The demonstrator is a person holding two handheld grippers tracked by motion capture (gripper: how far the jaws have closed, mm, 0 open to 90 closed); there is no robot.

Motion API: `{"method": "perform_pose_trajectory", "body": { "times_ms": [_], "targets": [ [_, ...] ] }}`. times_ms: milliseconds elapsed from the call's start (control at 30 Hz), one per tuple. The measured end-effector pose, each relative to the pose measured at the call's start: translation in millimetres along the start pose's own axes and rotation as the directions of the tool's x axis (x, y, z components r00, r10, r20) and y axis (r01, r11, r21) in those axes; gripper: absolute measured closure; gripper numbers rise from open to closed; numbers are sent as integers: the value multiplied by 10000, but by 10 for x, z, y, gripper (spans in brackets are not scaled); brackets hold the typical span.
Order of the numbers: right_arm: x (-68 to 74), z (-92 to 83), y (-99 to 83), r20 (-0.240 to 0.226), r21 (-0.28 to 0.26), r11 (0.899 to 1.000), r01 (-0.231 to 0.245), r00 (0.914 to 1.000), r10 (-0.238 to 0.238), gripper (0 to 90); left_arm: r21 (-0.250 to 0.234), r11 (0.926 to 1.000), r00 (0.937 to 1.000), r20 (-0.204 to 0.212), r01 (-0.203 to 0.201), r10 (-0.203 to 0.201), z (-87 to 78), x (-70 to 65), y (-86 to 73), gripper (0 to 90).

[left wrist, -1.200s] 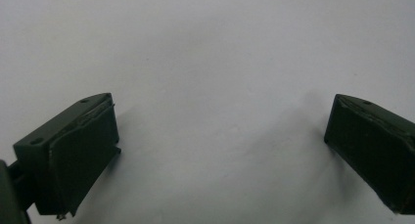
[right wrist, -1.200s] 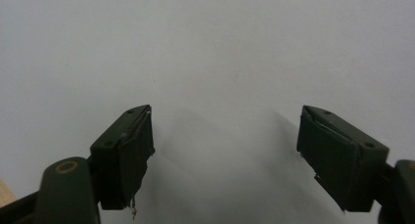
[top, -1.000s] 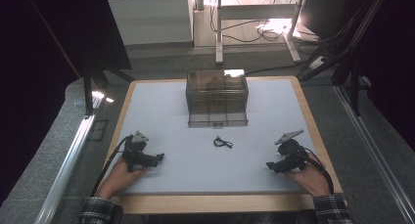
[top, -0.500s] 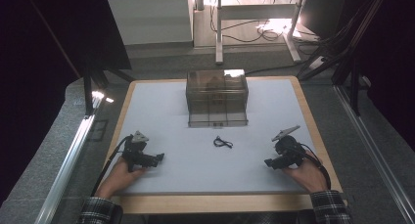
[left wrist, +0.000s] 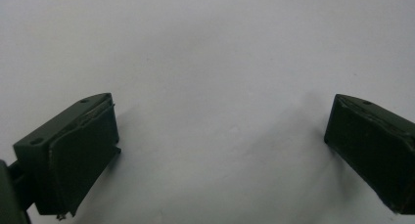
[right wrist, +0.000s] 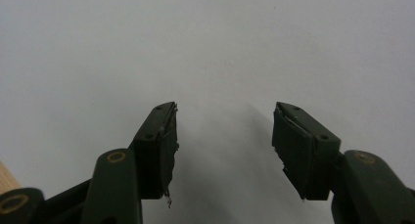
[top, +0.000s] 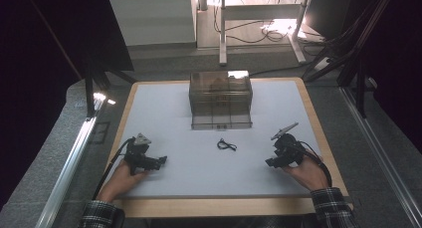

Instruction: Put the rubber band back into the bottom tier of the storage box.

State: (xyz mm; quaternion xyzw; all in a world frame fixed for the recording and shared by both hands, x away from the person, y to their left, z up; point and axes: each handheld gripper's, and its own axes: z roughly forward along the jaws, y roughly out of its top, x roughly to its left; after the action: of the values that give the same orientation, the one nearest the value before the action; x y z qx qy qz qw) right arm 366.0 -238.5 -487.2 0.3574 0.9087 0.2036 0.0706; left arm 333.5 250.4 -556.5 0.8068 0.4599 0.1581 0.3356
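Observation:
A small black wire loop (top: 226,145) lies on the white table top (top: 199,178), in front of a clear smoky plastic box (top: 220,101). My left gripper (top: 161,161) rests on the table at the front left, pointing right. In the left gripper view its jaws stand wide apart (left wrist: 220,136) over bare white surface. My right gripper (top: 269,163) sits at the front right, pointing left toward the middle. Its jaws (right wrist: 224,131) are about half apart and have just been closing, with nothing between them. Both grippers are well clear of the wire loop.
The table has a wooden rim (top: 219,206). A person's hands and plaid sleeves (top: 331,210) come in from the bottom edge. Cables (top: 112,166) trail from the grippers. Dark frame posts and a metal rail (top: 74,153) flank the table.
The right gripper has edged slightly left toward the middle of the table. The left gripper, the wire loop and the box have stayed where they were.

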Motion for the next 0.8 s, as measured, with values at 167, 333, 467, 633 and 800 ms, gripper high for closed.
{"method": "perform_pose_trajectory", "body": {
  "times_ms": [167, 333, 467, 633, 800],
  "targets": [
    [16, 31, 55, -54, 83, 10000, 26, 10000, -26, 442, -2, 10000, 10000, 0, 2, -2, 0, 0, 0, 0],
    [51, 67, 137, -56, 181, 9997, 153, 9999, -152, 448, 0, 10000, 10000, -3, 2, -2, 0, 0, 0, 0],
    [76, 92, 203, -51, 234, 9995, 220, 9997, -219, 454, -3, 10000, 10000, -3, 1, -1, 0, 0, 0, 0],
    [97, 116, 266, -99, 312, 9992, 268, 9996, -265, 463, -12, 10000, 10000, -1, 4, -4, 1, 0, 0, 0],
    [114, 146, 314, -93, 406, 9986, 332, 9994, -329, 465, -12, 10000, 10000, 0, 2, -2, 1, 0, 0, 0]
  ]
}}
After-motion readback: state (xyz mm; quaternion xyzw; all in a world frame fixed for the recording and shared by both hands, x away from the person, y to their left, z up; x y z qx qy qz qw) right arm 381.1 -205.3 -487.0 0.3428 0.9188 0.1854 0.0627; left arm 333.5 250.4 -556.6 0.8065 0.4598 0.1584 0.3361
